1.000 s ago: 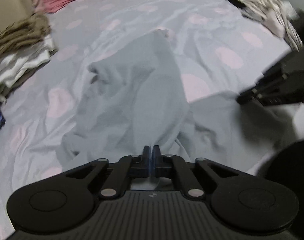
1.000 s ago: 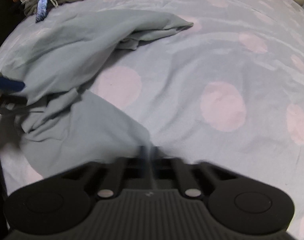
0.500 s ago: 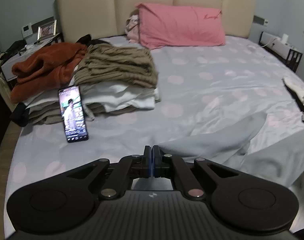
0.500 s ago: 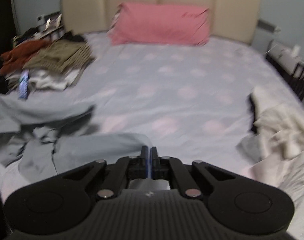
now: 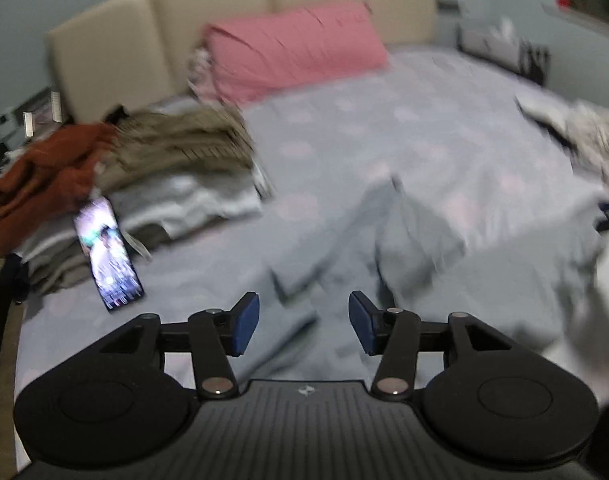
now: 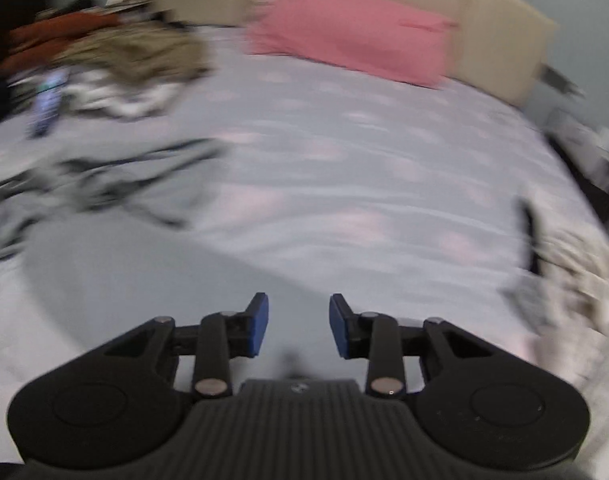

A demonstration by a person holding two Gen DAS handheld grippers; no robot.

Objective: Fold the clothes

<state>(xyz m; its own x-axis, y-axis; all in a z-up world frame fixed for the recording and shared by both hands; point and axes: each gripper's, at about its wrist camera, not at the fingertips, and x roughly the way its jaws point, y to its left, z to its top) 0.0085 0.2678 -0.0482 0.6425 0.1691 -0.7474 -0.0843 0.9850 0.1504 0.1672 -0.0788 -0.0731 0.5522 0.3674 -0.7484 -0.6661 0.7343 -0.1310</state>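
Both tools released, left tool (image 5: 303, 322), right tool (image 6: 298, 324), grey garment (image 5: 404, 236) on bed (image 5: 444, 132)

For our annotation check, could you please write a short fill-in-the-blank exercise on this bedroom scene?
1. Both the left tool and the right tool are ____.
2. The pillow against the headboard is ____ in colour.
3. The phone lies with its lit ____ facing up.
4. The grey garment lies on the ____.

Missing words: open; pink; screen; bed
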